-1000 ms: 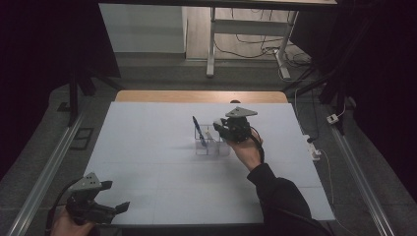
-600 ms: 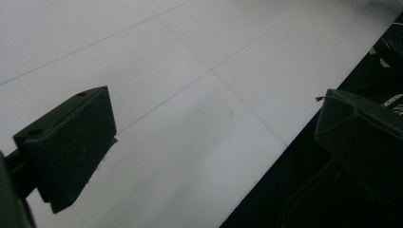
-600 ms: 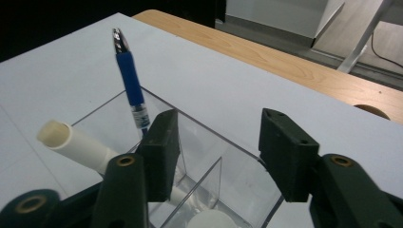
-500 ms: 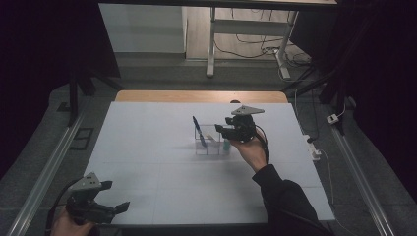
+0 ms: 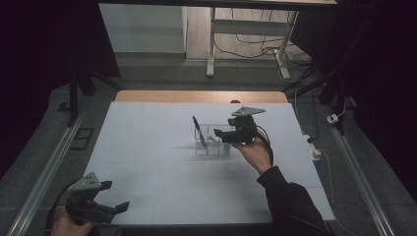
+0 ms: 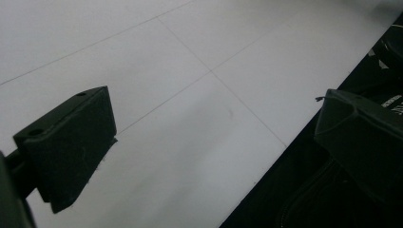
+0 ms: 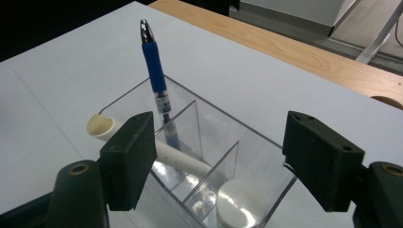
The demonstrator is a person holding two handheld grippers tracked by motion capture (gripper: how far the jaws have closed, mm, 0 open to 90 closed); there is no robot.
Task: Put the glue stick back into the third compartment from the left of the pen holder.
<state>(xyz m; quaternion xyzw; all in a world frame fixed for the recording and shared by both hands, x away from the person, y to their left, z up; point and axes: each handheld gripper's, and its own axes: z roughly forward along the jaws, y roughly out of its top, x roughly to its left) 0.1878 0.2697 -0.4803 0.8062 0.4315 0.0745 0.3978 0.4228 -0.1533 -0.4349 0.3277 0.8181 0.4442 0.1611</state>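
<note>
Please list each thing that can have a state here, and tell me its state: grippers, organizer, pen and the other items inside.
Right gripper: jaws just opened, nothing between them, above the organizer.
Left gripper: open, empty.
Clear organizer: upright on the table.
Blue pen: leaning in the organizer.
White tube: tilted over the rim.
White round item: in the near compartment.

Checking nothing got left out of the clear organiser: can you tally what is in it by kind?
Blue pen: 1
White tube: 1
White round thing in the compartment nearest the right claw: 1
Total: 3
</note>
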